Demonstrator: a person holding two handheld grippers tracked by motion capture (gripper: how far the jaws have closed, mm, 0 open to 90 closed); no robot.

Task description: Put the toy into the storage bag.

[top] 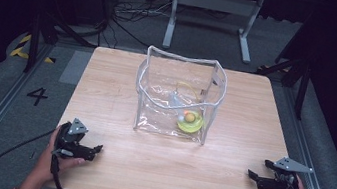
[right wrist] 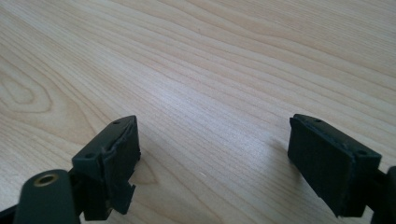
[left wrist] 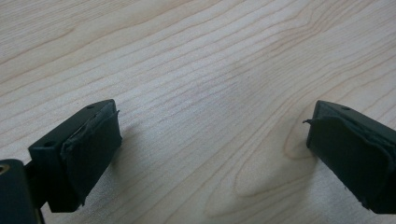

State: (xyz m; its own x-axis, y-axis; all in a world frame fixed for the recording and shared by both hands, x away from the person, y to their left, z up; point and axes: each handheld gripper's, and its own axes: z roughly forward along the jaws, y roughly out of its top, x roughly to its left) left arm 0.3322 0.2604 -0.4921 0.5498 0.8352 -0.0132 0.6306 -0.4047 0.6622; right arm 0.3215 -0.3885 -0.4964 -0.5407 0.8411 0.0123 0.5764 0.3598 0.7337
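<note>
High view: a clear plastic bag holding a yellow-green bowl stands on the wooden table, well ahead of both grippers and between them. Left gripper and right gripper rest near the table's front edge, jaws spread wide, nothing between them.

Clear bag on wooden table
</note>
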